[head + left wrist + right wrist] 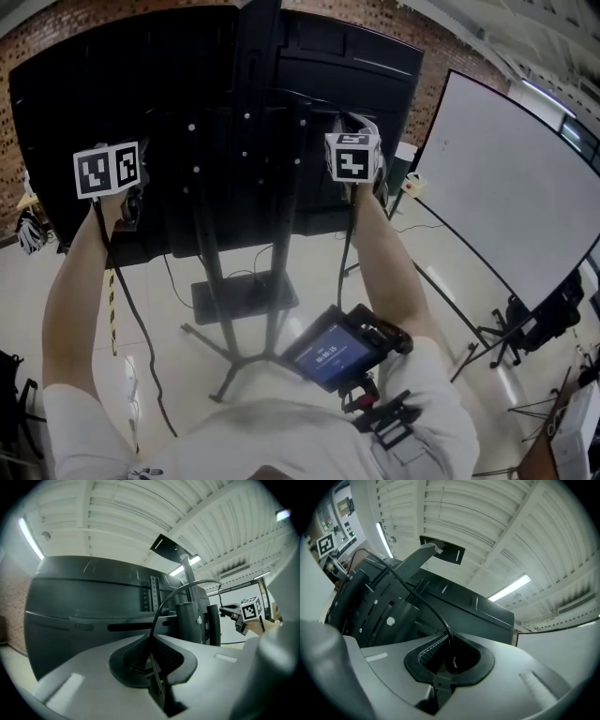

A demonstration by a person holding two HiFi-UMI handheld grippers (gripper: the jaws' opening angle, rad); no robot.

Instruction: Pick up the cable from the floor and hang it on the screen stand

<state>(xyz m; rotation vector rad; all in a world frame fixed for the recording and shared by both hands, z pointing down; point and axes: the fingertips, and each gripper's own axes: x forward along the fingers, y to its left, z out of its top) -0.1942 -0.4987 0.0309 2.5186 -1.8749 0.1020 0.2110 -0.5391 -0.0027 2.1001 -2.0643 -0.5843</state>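
Note:
Both my grippers are raised against the back of the black screen [187, 112] on its screen stand [251, 159]. My left gripper [112, 178] is shut on a thin black cable [161, 604], pinched between its pads [151, 641]. The cable arcs up and rightward to my right gripper [246, 613]. My right gripper [354, 161] is also shut on the cable [405, 583], which enters its jaws [449, 637]. Loose ends hang down from each hand: one cable end [141, 328] reaches toward the floor, the other [349, 239] runs beside my right forearm.
A large whiteboard [511, 187] on a legged stand [497, 339] stands to the right. The screen stand's base legs [225, 361] and a dark box [244, 298] sit on the pale floor. A device with a lit display [336, 352] hangs at the person's chest.

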